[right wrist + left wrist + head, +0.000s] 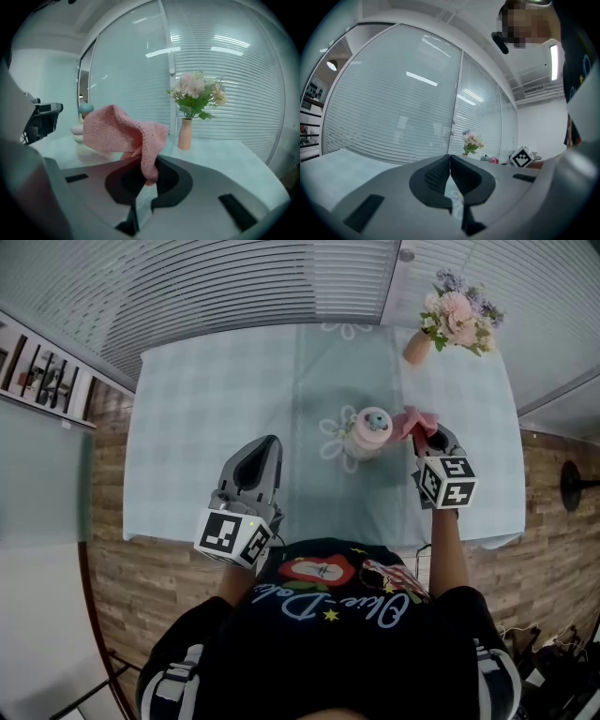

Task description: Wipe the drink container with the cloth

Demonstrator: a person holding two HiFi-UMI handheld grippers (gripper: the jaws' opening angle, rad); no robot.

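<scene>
The drink container (pixel 367 431) stands mid-table (pixel 206 427), just to the left of the right tongs (pixel 427 439). Those tongs pinch a pink cloth (pixel 411 420), which drapes close beside the container's lid. The left tongs (pixel 266 451) are pressed together on nothing. They hang nearer the person, well apart from the container, and point out across the table.
</scene>
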